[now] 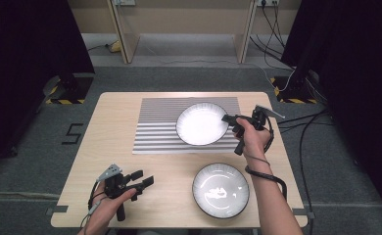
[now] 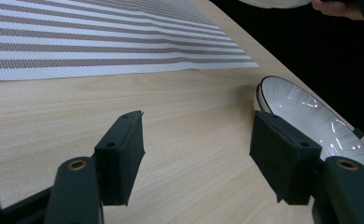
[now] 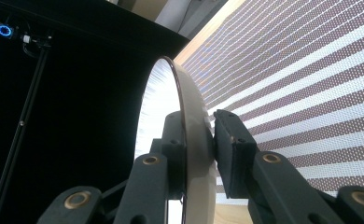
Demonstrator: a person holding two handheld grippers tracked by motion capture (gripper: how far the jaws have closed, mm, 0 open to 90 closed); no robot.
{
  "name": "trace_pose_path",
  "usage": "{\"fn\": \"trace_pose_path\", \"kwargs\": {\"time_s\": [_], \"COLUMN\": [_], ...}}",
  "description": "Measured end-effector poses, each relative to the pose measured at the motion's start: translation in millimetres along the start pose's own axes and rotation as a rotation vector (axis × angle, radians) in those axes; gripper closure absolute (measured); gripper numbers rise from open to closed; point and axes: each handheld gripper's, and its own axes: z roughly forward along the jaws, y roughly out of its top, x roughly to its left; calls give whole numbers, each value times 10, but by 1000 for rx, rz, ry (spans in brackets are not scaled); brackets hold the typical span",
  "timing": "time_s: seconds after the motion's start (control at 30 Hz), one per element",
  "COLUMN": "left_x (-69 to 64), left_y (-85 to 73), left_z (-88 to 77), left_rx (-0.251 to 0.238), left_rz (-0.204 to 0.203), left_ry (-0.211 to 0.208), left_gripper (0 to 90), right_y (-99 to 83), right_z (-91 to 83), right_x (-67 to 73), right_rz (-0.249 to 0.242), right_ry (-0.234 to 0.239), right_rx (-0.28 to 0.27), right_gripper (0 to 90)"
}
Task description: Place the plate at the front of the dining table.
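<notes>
Clearly the right claw is clamped on the right rim of the far plate, one jaw inside and one outside, probably to lift it or to set it on the striped mat. The left claw waits with jaws apart over the near left of the table, beside the near plate, likely its next target.

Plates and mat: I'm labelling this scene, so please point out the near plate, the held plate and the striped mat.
Near plate (image 1: 221, 190): high view, centre of its well.
Held plate (image 1: 201, 124): high view, centre of its well.
Striped mat (image 1: 155, 129): high view, bare left part.
</notes>
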Motion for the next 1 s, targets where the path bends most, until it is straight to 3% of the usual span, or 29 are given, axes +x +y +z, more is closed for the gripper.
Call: {"fn": "trace_pose_path", "kwargs": {"time_s": [1.0], "left_x": [17], "left_y": [0], "left_z": [-9], "left_rx": [-3], "left_rz": [-4], "left_ry": [5], "left_gripper": [346], "right_y": [68], "right_z": [236], "right_x": [55], "right_rz": [3], "right_ry": [-19], "right_rx": [16], "right_gripper": [739]}}
